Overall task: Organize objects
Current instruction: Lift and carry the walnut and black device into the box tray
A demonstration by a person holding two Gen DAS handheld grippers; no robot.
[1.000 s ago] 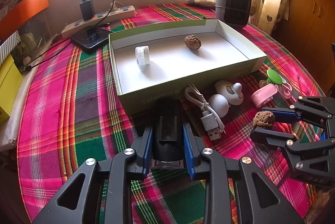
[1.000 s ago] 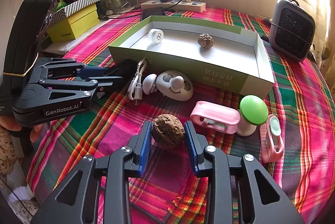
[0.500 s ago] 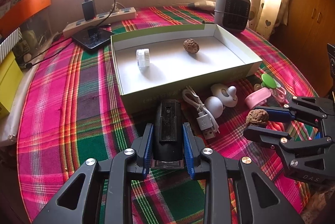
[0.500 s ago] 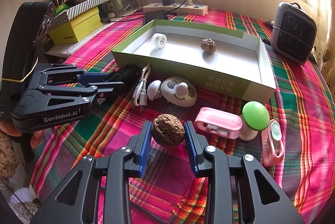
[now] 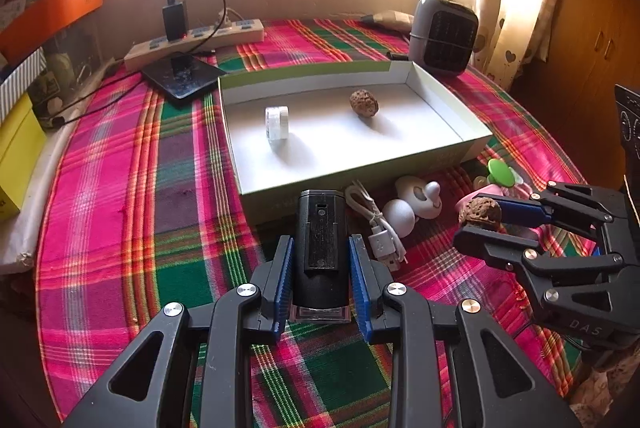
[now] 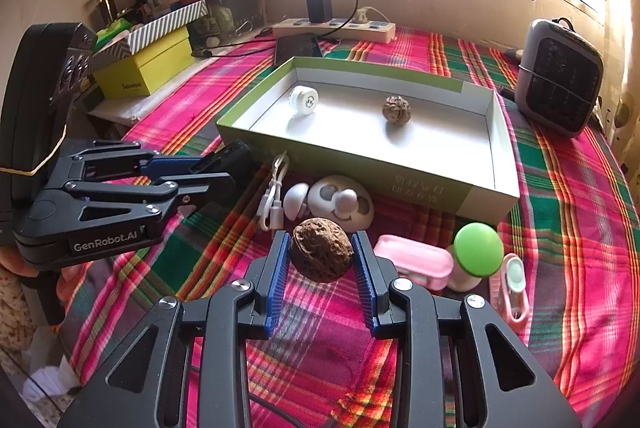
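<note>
L gripper (image 5: 320, 252) clamps black device (image 5: 321, 240), R gripper (image 6: 322, 256) clamps walnut (image 6: 322, 249); both lifted off the cloth just before box (image 6: 432, 183) front edge, prob. to drop in w/ other walnut (image 6: 396, 109) & white roll (image 6: 303, 99).

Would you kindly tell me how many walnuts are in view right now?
2. One walnut lies inside the open box; the other walnut is gripped in the right claw, above the tablecloth. None seem hidden.
</note>
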